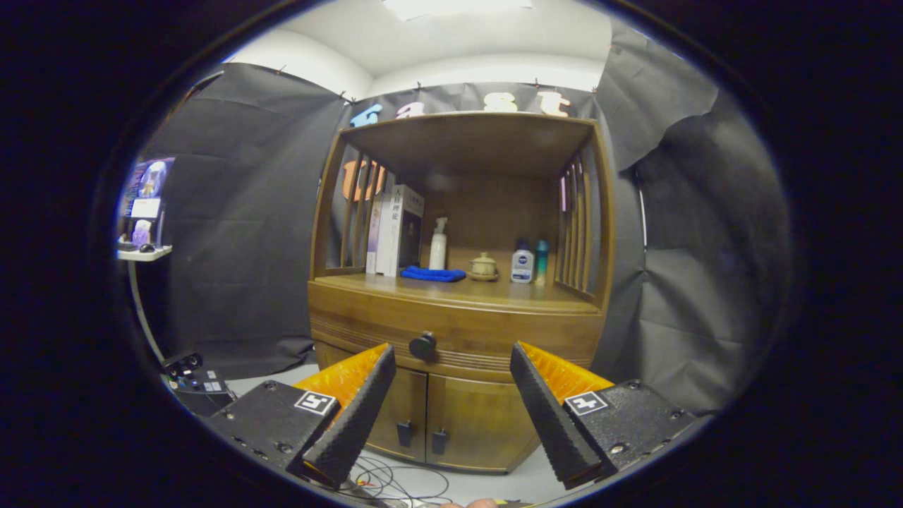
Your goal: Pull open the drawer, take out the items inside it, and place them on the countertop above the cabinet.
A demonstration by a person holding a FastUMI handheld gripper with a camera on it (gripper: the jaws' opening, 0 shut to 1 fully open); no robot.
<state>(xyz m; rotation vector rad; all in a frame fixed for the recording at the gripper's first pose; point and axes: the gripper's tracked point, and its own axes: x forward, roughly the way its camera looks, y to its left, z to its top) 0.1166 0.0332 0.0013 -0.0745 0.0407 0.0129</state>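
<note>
The gripper (451,402) hung in front of a wooden cabinet (458,310), its two fingers spread wide apart and holding nothing. The drawer (458,328) sat fully closed beneath the countertop (451,291), so whatever lay inside it could not be seen. Its dark round knob (422,346) stood just beyond the fingertips, nearer the left finger than the right, with clear space between it and both fingers.

On the countertop, under the cabinet's upper shelf, several things stood toward the back. A pair of upright books (396,229) leaned near the left slatted side. A folded blue cloth (432,274) lay in front of them, just beside a white spray bottle (438,243). A small lidded pot (483,267) sat in the middle, and a white bottle (522,262) with a teal bottle (540,261) touching or nearly touching it stood near the right slats.

Below the drawer, two cupboard doors (451,420) were shut. Loose cables (395,483) lay on the floor in front of the cabinet, under the fingers.
</note>
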